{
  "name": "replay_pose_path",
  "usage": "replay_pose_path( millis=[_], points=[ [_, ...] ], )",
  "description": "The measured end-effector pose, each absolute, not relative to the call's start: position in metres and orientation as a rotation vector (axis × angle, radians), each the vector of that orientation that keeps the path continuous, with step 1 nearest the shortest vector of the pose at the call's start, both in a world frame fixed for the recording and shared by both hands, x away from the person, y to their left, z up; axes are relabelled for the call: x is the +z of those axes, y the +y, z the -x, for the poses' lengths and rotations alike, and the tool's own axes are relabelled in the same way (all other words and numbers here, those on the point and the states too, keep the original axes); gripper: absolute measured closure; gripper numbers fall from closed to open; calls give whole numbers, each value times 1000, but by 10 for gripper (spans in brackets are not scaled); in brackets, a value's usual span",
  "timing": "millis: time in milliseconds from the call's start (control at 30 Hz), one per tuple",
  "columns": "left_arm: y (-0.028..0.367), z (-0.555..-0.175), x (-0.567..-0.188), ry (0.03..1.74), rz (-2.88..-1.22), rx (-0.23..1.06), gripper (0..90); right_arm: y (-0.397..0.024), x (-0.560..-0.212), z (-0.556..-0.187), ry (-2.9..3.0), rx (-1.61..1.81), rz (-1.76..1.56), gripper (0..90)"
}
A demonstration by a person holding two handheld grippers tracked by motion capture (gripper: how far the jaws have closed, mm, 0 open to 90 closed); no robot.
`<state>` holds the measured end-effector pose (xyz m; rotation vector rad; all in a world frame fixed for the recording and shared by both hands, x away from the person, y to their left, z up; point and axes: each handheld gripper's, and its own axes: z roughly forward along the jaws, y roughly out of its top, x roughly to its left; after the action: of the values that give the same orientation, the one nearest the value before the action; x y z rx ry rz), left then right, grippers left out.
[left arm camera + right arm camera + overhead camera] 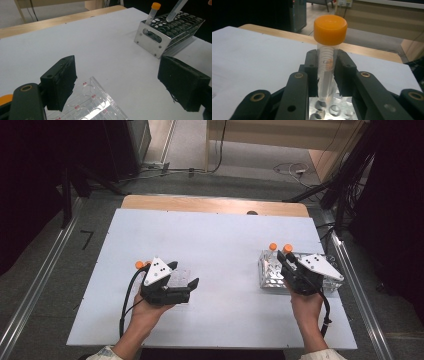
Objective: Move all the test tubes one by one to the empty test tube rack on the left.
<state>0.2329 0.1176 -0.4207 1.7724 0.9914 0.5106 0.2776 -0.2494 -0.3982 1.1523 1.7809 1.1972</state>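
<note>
Orange-capped tube point(327, 62) sits clamped between our right gripper's point(289, 262) fingers point(312, 72), upright, its lower end just above the holes of the metal rack point(269, 275) at the table's point(215, 240) right side. A second capped tube point(153, 13) stands in the rack's corner. Our left gripper point(186, 276) holds its fingers wide over a clear well plate point(92, 105), pads not touching it.

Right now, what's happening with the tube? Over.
Right gripper shut on orange-capped tube, above metal rack. Left gripper open over clear well plate. Nothing blocking.
</note>
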Motion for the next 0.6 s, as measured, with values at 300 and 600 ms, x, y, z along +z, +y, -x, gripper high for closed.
replay_pose_path(
  millis=[300, 600],
  points=[
    [116, -231, -419, 979, -1768, 513, 161, -223, -399, -269, 1896, 1251, -1098, 714],
    [112, -230, -418, 967, -1771, 508, 168, -203, -410, -267, 1986, 1260, -1062, 714]
  ],
)
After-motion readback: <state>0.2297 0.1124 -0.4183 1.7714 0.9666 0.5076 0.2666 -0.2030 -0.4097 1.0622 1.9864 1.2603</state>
